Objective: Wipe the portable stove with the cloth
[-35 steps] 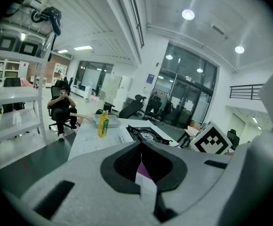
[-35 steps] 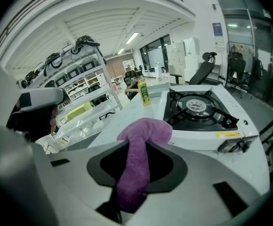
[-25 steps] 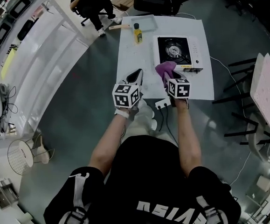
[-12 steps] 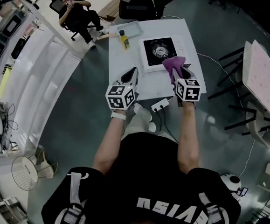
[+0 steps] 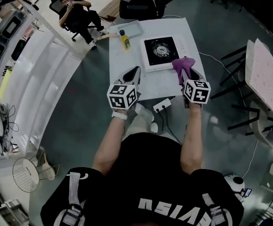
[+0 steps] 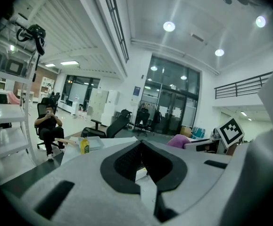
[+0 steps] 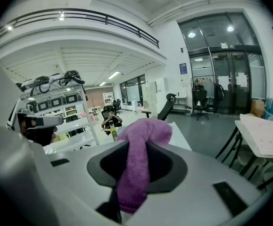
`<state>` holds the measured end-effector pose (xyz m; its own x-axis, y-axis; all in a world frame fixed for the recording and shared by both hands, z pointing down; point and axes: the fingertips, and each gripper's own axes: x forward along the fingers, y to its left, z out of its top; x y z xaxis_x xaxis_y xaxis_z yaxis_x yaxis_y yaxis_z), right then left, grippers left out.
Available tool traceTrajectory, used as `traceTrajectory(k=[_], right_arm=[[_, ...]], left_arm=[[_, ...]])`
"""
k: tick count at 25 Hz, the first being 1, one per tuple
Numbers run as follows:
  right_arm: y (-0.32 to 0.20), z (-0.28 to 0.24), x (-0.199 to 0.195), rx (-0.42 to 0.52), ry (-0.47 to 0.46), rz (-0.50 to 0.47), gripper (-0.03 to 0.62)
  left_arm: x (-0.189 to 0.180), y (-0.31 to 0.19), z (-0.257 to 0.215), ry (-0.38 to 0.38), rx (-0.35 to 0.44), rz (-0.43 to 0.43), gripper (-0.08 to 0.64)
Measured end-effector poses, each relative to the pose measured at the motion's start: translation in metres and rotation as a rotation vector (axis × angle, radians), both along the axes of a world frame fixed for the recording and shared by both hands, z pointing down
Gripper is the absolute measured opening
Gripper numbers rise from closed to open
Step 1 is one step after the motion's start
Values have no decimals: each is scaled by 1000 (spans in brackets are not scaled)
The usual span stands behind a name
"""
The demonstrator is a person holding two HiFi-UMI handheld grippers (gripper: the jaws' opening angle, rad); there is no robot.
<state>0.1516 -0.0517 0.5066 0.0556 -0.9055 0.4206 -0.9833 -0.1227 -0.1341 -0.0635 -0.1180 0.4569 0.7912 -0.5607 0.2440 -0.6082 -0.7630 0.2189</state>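
Observation:
The portable stove (image 5: 162, 51), white with a black burner top, sits at the far middle of the white table (image 5: 127, 62). My right gripper (image 5: 186, 72) hangs just off the stove's near right corner, shut on a purple cloth (image 5: 182, 64). In the right gripper view the cloth (image 7: 137, 159) bulges out between the jaws of the right gripper (image 7: 138, 147) and hides the stove. My left gripper (image 5: 135, 70) hovers over the table's near left part, left of the stove; its jaws meet at the tips with nothing in them (image 6: 141, 144). The cloth (image 6: 179, 140) also shows in the left gripper view.
A yellow bottle (image 5: 125, 40) and a shallow grey tray (image 5: 129, 28) stand at the far left of the table. A white power strip (image 5: 162, 106) lies at the near edge. A seated person (image 5: 77, 11), office chairs (image 5: 138, 4) and a second table (image 5: 267, 81) surround it.
My right gripper has carried the cloth to the right, from the stove's near left to beyond its near right corner. The left gripper has risen a little.

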Motion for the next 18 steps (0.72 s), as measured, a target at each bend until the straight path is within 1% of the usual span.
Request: traceTrajectory(k=[5,9,12,18], right_arm=[[0,7,5,-2,-13,0,106],[-10,9,-5,-3,-23,-30,106],[-23,11,-18,-6,-31,-68,106],[-48,24,-54,-25,-42,-161,106]], left_arm=[[3,2,6,-1,-7,-6,9],[-3,1,11,14,-19,-19,9],[-15,-5,13,16,-24,-52,9],[-49,-17,24,10,-40,-143,9]])
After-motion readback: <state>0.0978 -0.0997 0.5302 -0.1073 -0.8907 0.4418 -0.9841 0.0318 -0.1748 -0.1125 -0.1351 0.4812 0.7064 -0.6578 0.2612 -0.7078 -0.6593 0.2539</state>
